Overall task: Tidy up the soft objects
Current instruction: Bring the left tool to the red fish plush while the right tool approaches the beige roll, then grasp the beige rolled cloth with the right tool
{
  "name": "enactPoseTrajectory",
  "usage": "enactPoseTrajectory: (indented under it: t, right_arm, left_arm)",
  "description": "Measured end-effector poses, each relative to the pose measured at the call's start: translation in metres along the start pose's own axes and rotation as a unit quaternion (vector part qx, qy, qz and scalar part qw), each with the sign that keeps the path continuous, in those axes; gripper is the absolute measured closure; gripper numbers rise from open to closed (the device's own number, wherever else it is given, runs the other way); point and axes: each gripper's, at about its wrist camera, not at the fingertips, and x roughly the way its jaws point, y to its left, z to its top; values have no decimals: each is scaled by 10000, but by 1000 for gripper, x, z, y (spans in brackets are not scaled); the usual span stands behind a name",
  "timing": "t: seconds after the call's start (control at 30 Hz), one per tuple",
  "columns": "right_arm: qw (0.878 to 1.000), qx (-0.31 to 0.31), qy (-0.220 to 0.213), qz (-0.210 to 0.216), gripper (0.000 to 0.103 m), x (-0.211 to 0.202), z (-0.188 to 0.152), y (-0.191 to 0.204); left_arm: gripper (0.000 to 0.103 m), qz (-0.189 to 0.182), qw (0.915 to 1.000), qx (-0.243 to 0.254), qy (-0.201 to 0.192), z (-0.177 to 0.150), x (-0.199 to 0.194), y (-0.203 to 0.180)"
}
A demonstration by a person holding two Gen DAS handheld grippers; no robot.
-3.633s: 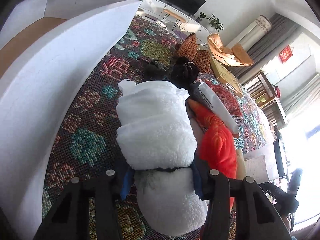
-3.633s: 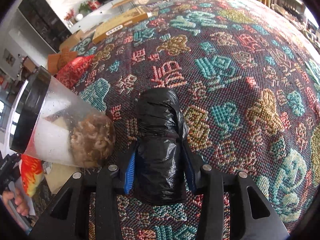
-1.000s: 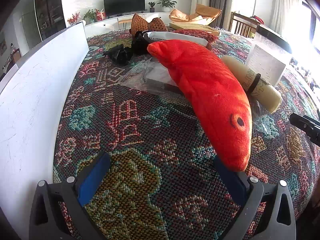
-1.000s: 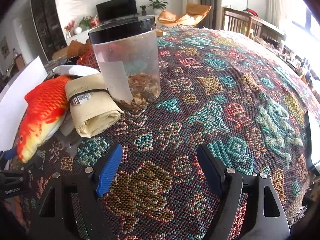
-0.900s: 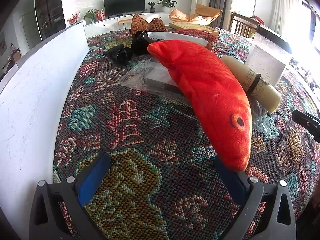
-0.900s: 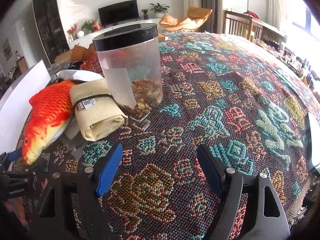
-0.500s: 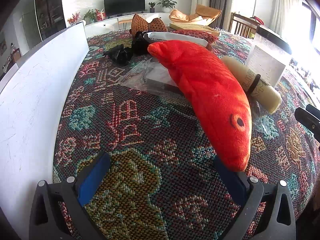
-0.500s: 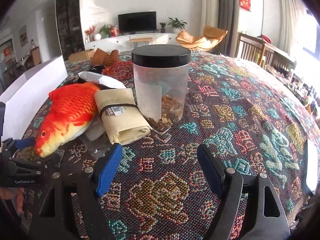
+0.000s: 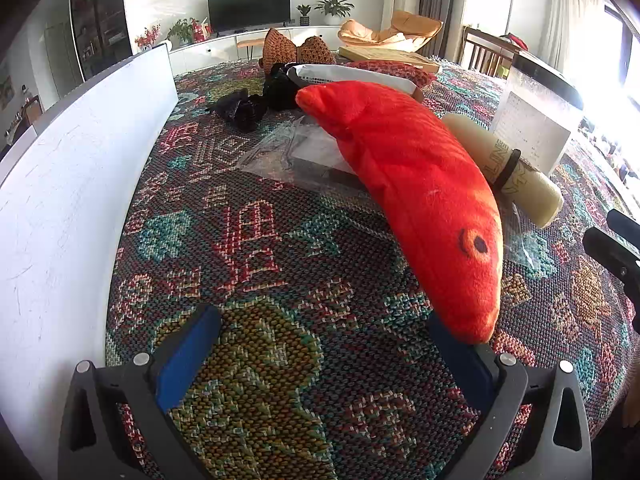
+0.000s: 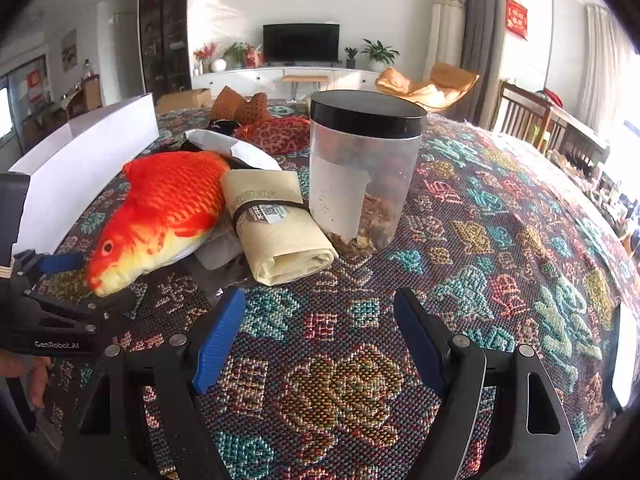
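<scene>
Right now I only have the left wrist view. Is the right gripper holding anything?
Observer: No. The right gripper is open and empty, above the patterned woven tablecloth.
Operator: What's nearest ahead of it?
Observer: A rolled beige cloth with a black band, right beside a clear plastic jar with a black lid.
Operator: And the red plush fish?
Observer: Its belly is yellow and white, which your side hides.

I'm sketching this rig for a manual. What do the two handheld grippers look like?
Both the left gripper and the right gripper are matte black plastic with cut-out frames, silver screw heads and blue finger pads. White "GenRobot.AI" lettering marks the left one's side.
</scene>
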Motion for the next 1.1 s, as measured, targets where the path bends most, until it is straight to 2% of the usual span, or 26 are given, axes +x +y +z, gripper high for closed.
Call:
enactPoseTrajectory:
  t: [0.07,0.17,0.23,0.3,0.4,0.47,0.53,0.6,0.63,0.73,0.83,0.93,1.0,1.1]
  right_arm:
    - [9988,443,-114,168,24,-5,2,-17]
    - [9909,1309,-186,248,24,-6,0,-51]
    - [9872,1553,-100,350,23,-1,-2,-60]
    - [9913,1257,-56,385,24,4,2,-48]
    - [9992,181,-202,277,24,9,13,-9]
    - [9988,-390,-214,207,24,21,19,13]
    - [9969,-773,52,127,26,42,21,26]
    - [9945,-895,518,153,30,65,21,30]
    - [9941,-857,613,238,51,70,22,29]
    - [9955,-677,537,401,64,64,22,21]
    - [9954,-431,564,651,67,47,16,17]
    - [9923,-11,585,1094,67,19,3,11]
    - [9862,454,709,1423,67,1,-8,1]
    - [9710,1193,986,1820,67,-19,-20,-17]
  left_arm:
    - [0,1,10000,0,0,0,0,0]
    - [0,-2,10000,0,-1,0,0,0]
    - [0,-3,10000,-1,-1,0,0,0]
    - [0,-2,10000,0,-1,0,0,1]
    - [0,-5,10000,-5,-3,-1,0,1]
    - [0,-10,10000,-10,-6,0,0,1]
    - [0,-7,10000,-8,-5,0,0,0]
    - [0,-6,10000,-8,-5,0,0,0]
    - [0,-7,10000,-10,-6,0,0,0]
    - [0,-7,10000,-11,-6,0,0,0]
    - [0,-6,10000,-11,-5,0,0,0]
    - [0,-6,10000,-11,-6,0,0,0]
    - [0,-9,10000,-13,-7,0,0,0]
    - [0,-8,10000,-13,-7,0,0,0]
